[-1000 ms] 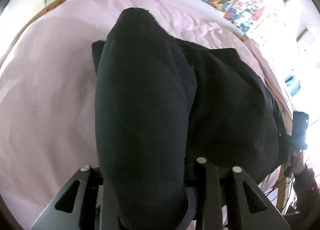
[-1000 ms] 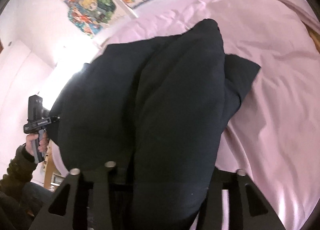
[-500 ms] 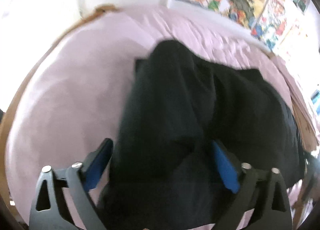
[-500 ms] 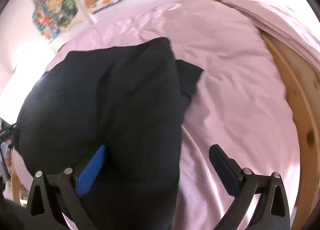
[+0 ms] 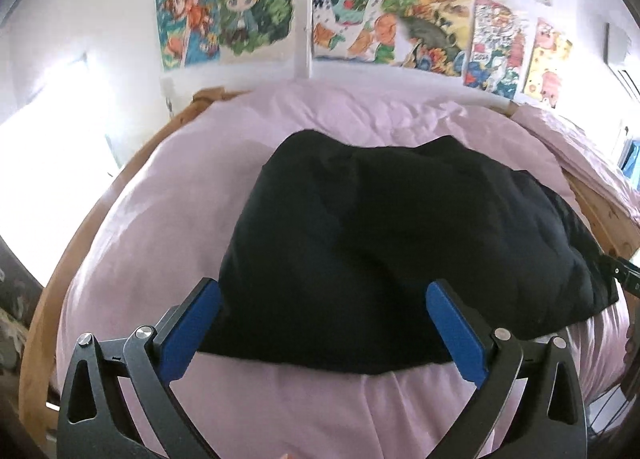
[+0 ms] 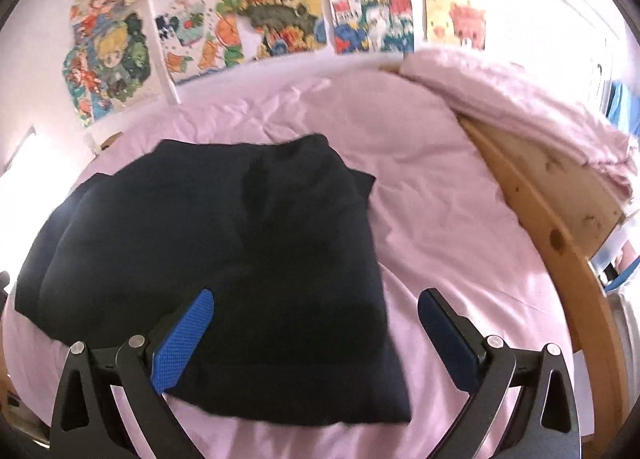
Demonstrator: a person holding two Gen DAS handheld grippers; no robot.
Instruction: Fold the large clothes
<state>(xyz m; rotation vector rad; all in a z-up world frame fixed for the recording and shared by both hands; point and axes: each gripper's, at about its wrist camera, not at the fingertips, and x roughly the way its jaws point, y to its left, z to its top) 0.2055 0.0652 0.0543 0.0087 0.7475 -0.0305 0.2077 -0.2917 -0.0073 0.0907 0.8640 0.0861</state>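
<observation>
**Black garment lies folded on pink bed**

A folded black garment (image 5: 400, 243) rests on the bed's pink sheet (image 5: 168, 219), below a wall of bright posters (image 6: 280, 19). The left claw (image 5: 322, 301) and right claw (image 6: 316, 305), jaws just spread wide, hover above its near edge, each gripping nothing.

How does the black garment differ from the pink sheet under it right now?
The black garment is dark, bulky and folded into a compact pile; the pink sheet is pale, thin and spread across the whole bed. The garment covers only the middle. Both are creased fabric, lying free of the open jaws.
</observation>
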